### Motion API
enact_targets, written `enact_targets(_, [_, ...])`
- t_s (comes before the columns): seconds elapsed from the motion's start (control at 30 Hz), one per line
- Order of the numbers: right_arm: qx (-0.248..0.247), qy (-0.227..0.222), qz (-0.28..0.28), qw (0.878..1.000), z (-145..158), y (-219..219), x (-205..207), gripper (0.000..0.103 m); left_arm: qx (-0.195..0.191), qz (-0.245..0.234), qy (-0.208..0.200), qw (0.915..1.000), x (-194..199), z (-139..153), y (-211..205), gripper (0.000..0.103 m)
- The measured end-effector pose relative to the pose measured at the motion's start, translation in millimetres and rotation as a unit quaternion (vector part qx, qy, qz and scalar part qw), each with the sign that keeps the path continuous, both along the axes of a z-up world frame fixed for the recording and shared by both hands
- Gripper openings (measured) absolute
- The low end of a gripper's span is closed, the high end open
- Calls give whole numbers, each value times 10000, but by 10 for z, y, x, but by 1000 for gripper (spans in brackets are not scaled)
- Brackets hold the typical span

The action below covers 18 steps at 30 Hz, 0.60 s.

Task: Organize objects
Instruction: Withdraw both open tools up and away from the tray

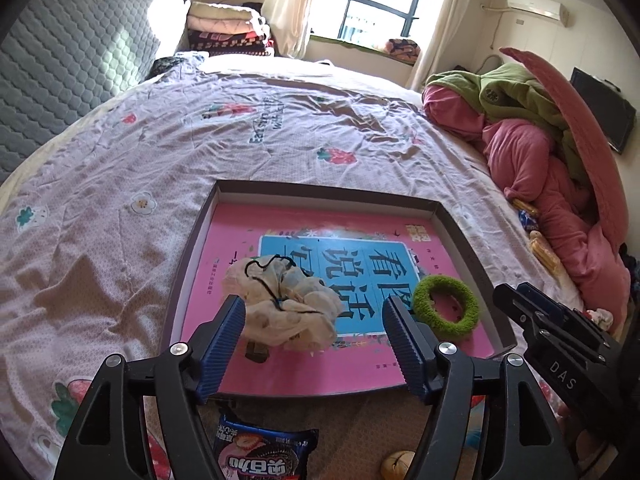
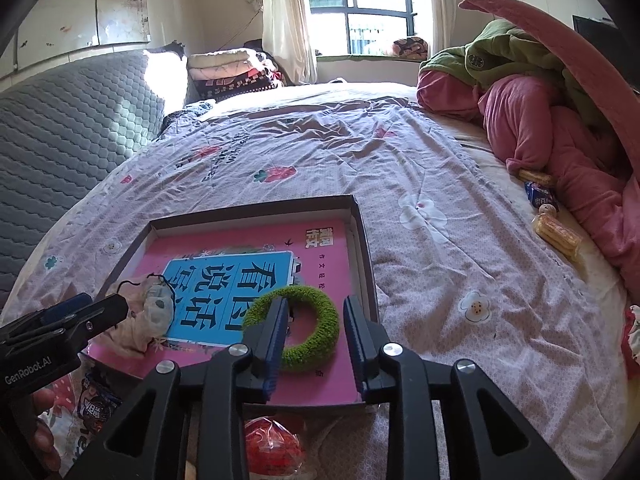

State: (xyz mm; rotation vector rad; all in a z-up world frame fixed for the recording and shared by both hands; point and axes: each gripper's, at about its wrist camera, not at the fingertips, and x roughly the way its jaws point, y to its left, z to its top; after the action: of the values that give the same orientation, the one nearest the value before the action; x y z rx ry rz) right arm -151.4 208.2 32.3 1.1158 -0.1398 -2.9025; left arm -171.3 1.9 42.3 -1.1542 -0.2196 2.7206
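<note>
Cream crumpled fabric scrunchie (image 1: 286, 300) and fuzzy green ring-shaped hair tie (image 2: 298, 330) lie on the pink book (image 1: 352, 364) inside the shallow dark cardboard tray (image 1: 320, 191), left gripper (image 1: 316, 340) and right gripper (image 2: 316, 336) both spread, gripping nothing.

**Colours on the Bed**

The book (image 1: 332, 280) in the dark box (image 1: 328, 194) is showing pink with a blue panel and black letters. The fuzzy ring (image 2: 298, 330) is looking green. The cream scrunchie (image 1: 286, 304) is wearing black thread. The bedsheet (image 1: 168, 152) is showing pale pink with strawberries and flowers.
</note>
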Motion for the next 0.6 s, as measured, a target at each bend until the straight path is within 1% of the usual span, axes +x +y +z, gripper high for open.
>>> enact_targets(0.03, [-12, 27, 24, 10000, 13, -3, 15, 38, 7, 20, 15, 10000, 15, 16, -12, 73])
enact_targets(0.27, [22, 149, 132, 9998, 97, -35, 108, 43, -24, 117, 189, 9998, 133, 126, -26, 74])
enact_targets(0.43, [28, 321, 219, 9992, 194, -55, 216, 51, -76, 142, 372, 9992, 259, 249, -9, 74])
enact_targets(0.6, [30, 450, 278, 9986, 274, -77, 328, 55, -36, 241, 529, 9983, 392, 364, -34, 74])
